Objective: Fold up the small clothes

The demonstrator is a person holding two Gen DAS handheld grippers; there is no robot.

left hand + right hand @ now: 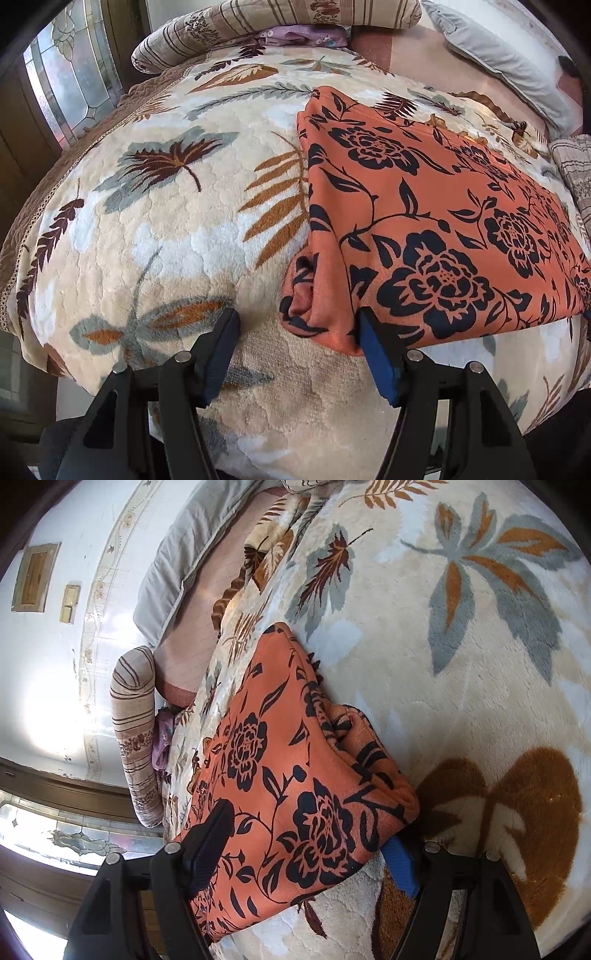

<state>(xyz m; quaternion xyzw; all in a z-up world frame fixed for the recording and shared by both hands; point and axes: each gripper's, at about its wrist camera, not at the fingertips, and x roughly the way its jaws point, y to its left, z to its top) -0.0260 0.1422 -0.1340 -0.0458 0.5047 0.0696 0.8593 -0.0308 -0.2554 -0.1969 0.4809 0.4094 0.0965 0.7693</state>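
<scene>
1. Now my left gripper [297,354] stands spread; its right finger [376,354] touches the near corner of the cloth [424,206], the left one rests on the blanket [166,229].
2. My right gripper [306,849] is also spread, straddling the cloth's [280,782] other near corner; I see no pinch.
3. Folded orange cloth with dark flowers lies flat on the blanket [443,664], toward the bed's near edge.
4. Beyond it, a striped bolster [258,22] and a grey pillow [498,55] line the far edge.
</scene>
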